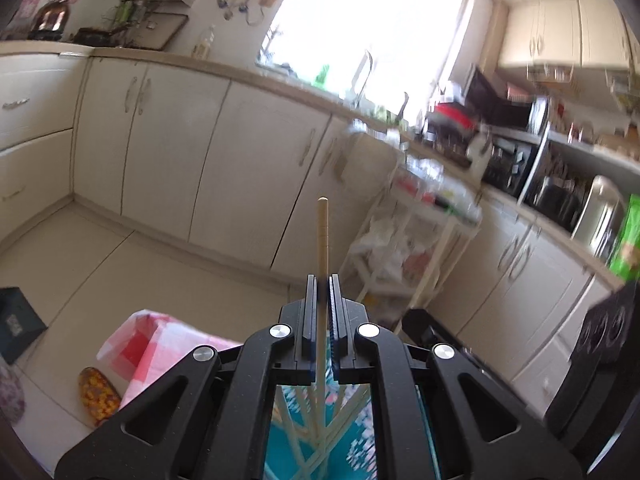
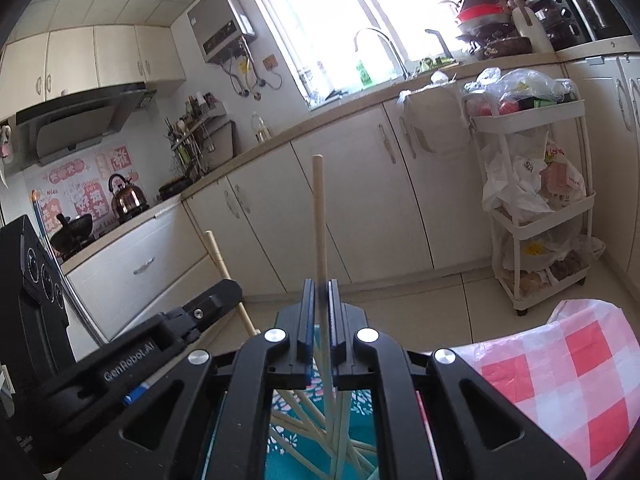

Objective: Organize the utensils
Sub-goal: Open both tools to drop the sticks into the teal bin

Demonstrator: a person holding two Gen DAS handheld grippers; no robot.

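The left tongs point(image 1: 322, 280) are squeezed tight on one wooden chopstick point(image 1: 322, 236). The stick pokes up and out past the tips of the tongs, and its rounded end is well above them. Its other end runs back down between the two black arms.

The right tongs point(image 2: 319, 284) are almost shut too, and they pinch a second chopstick point(image 2: 319, 216) in the same way. That one also stands up past the tips. The pads sit right against the stick on both sides.

Under both tongs there is a pile of loose chopsticks point(image 2: 316, 432). They lie crossed over each other on a teal cloth with white flowers point(image 2: 360, 412).

From the right tongs, the left tongs show just to the left and a bit lower, with their stick slanting up. A pink and white checked bag point(image 2: 560, 376) sits to the right of the right tongs and below them.

Far ahead of both tongs are the cream kitchen cabinets point(image 2: 352, 200). A white cart with shelves point(image 2: 532, 200), full of plastic bags, stands ahead and to the right of the right tongs.
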